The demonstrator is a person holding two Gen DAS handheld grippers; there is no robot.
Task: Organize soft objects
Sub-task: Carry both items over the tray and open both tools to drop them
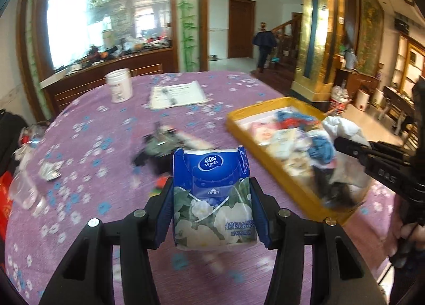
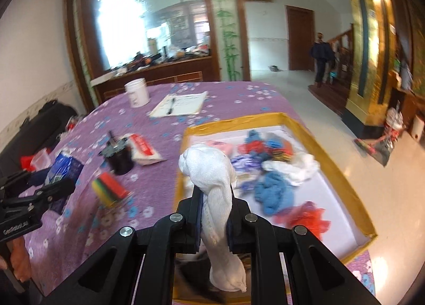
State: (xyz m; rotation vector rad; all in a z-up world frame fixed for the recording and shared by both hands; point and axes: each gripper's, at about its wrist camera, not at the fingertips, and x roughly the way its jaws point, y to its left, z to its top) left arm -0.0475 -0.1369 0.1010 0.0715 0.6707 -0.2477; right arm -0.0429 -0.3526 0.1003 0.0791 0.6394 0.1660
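A blue Vinda tissue pack (image 1: 212,172) with white flowers on it stands upright between the pads of my left gripper (image 1: 211,185), held above the purple tablecloth. My right gripper (image 2: 215,196) is shut on a white sock (image 2: 209,172), which sticks up past the fingertips and hangs down behind them. It hovers over the near end of the yellow-rimmed box (image 2: 332,150). Inside lie a blue cloth (image 2: 273,190), a red cloth (image 2: 305,217) and a white cloth (image 2: 292,166). In the left wrist view the right gripper (image 1: 342,145) with the sock (image 1: 342,126) hangs over the box (image 1: 239,124).
On the table stand a white tub (image 1: 119,85), a notebook with a pen (image 1: 176,95), a black cylinder (image 2: 118,156), a red-and-white packet (image 2: 143,149), a striped block (image 2: 109,188) and a clear cup (image 1: 24,190). A person (image 1: 263,44) stands far off by the stairs.
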